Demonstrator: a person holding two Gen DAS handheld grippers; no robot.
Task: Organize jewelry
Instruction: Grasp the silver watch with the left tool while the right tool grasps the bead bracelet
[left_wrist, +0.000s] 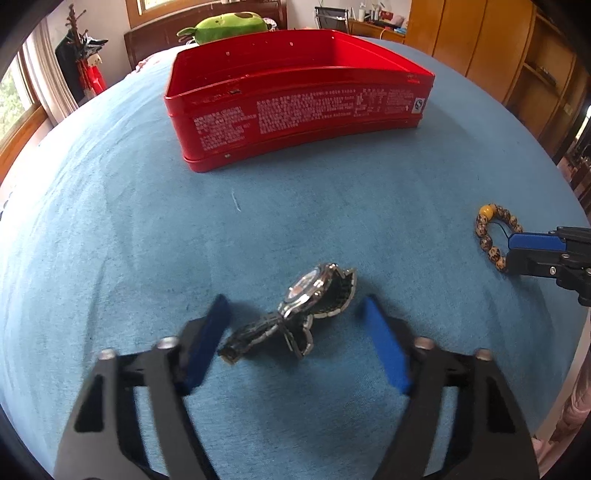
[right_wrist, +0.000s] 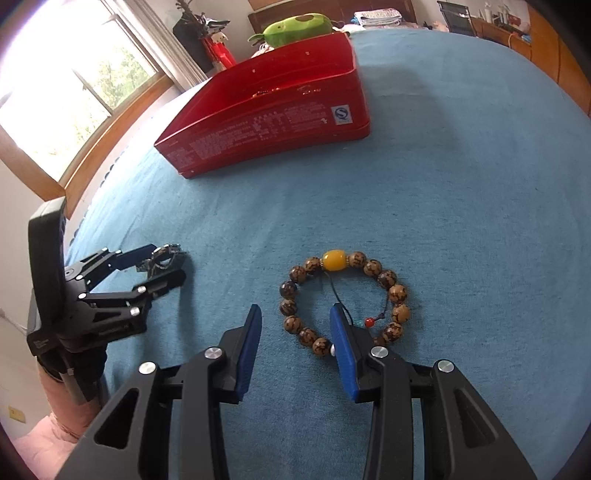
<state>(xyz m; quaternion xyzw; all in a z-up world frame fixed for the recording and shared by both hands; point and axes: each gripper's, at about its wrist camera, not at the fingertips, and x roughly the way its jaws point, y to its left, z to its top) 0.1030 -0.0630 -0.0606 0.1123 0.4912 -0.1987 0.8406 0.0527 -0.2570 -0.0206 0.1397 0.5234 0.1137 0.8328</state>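
Left gripper (left_wrist: 295, 314) wide open, straddling the silver metal-band wristwatch (left_wrist: 306, 306) on the blue cloth (left_wrist: 147, 240), no grip. Right gripper (right_wrist: 295, 317) open, its right finger inside the brown wooden bead bracelet (right_wrist: 384, 277). Open red tin box (left_wrist: 295, 110) beyond both

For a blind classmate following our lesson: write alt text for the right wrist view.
The open right gripper straddles the near side of a brown bead bracelet lying on a blue cloth, one finger inside the loop. At left, the left gripper is around a wristwatch; an open red tin sits beyond.
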